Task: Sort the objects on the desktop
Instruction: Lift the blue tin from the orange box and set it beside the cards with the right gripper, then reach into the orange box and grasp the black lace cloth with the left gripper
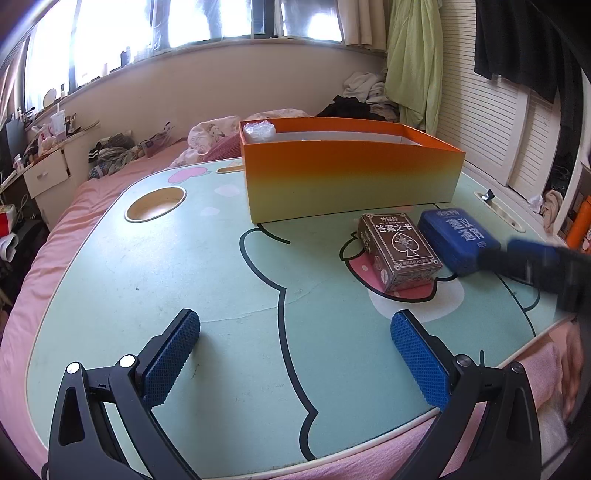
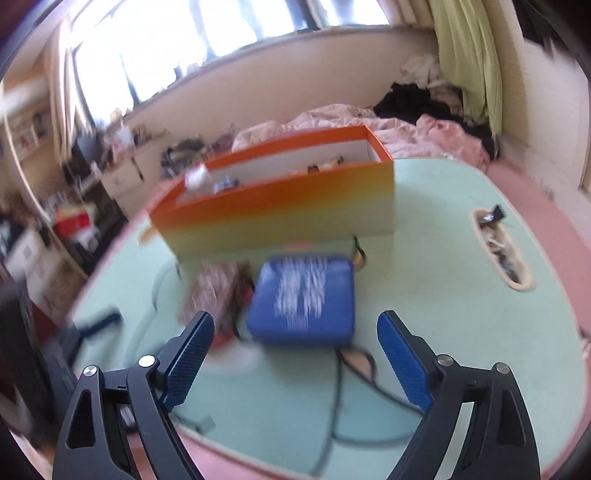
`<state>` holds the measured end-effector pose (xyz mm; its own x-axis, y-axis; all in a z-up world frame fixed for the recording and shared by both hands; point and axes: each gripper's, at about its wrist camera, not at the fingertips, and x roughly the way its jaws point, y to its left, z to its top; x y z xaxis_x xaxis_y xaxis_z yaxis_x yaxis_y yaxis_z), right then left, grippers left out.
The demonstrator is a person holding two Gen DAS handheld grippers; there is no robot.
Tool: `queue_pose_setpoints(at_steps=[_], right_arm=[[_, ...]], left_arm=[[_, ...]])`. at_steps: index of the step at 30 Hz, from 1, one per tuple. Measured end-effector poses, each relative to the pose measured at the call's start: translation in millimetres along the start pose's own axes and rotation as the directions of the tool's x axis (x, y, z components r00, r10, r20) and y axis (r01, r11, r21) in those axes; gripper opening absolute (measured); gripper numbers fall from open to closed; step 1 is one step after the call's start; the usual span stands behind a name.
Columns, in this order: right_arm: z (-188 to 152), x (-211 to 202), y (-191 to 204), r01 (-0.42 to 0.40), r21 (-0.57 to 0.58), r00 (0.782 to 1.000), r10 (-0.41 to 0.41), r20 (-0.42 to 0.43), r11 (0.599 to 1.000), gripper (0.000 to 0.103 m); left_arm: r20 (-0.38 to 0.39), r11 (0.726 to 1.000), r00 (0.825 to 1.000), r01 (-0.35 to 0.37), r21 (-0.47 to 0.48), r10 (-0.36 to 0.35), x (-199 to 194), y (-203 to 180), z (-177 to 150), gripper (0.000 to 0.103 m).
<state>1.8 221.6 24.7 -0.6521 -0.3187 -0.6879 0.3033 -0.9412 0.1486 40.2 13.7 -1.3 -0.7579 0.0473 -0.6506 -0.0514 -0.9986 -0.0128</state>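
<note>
From my left wrist view the picture is sharp and bright; daylight pours through the window (image 1: pixel 184 22) at the far wall and blows out to white. The right gripper (image 1: pixel 532 262) at the right edge is smeared. My right wrist view is heavily motion-blurred: the print on the blue box (image 2: pixel 303 299) is unreadable. Both views bend strongly and darken at the corners.
</note>
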Motion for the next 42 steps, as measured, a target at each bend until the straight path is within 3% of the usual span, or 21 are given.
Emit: queue_pose_setpoints(at_steps=[5, 18, 20, 22, 25, 28, 30, 33, 35, 38, 40, 42], right_arm=[[-9, 17, 13, 0.105, -0.109, 0.994, -0.106, -0.003, 0.988, 0.103], [-9, 20, 12, 0.098, -0.113, 0.995, -0.097, 0.008, 0.989, 0.103], [-9, 21, 12, 0.098, -0.113, 0.995, -0.097, 0.008, 0.989, 0.103], [-11, 20, 13, 0.098, -0.114, 0.995, -0.097, 0.009, 0.989, 0.103], [-11, 20, 13, 0.098, -0.114, 0.995, -0.097, 0.009, 0.989, 0.103], [-11, 20, 12, 0.097, -0.115, 0.995, -0.096, 0.009, 0.989, 0.103], [-12, 18, 15, 0.097, -0.115, 0.995, -0.097, 0.010, 0.989, 0.103], [-12, 19, 15, 0.097, -0.115, 0.995, -0.097, 0.010, 0.989, 0.103], [-13, 19, 15, 0.097, -0.115, 0.995, -0.097, 0.010, 0.989, 0.103], [-13, 19, 15, 0.097, -0.115, 0.995, -0.096, 0.010, 0.989, 0.103], [-13, 19, 15, 0.096, -0.115, 0.995, -0.096, 0.010, 0.989, 0.103], [-12, 18, 16, 0.094, -0.117, 0.996, -0.093, 0.010, 0.989, 0.103]], left_arm=[[-0.001, 1.000, 1.000, -0.002, 0.001, 0.002, -2, -1, 0, 0.103], [0.002, 1.000, 1.000, -0.011, -0.008, 0.011, -4, -3, -1, 0.102], [0.004, 1.000, 1.000, -0.010, -0.005, 0.010, -7, -3, -2, 0.097], [0.001, 1.000, 1.000, -0.002, -0.004, 0.002, -11, -2, -1, 0.078], [-0.001, 0.998, 1.000, 0.021, -0.055, -0.021, -19, 6, 6, 0.060], [0.020, 0.993, 0.996, 0.085, -0.080, -0.084, -30, 15, 24, 0.059], [0.041, 0.994, 0.996, 0.079, -0.075, -0.076, -36, 19, 41, 0.059], [0.054, 0.992, 0.994, 0.100, -0.083, -0.096, -33, 25, 89, 0.059], [0.001, 0.993, 0.995, 0.100, -0.068, -0.100, -15, 23, 118, 0.058], [-0.132, 0.997, 0.989, 0.058, -0.045, -0.063, 27, 17, 147, 0.041], [-0.222, 0.998, 0.974, 0.036, -0.042, -0.044, 60, 11, 160, 0.041], [-0.253, 1.000, 0.967, 0.004, -0.017, -0.008, 77, 3, 164, 0.041]])
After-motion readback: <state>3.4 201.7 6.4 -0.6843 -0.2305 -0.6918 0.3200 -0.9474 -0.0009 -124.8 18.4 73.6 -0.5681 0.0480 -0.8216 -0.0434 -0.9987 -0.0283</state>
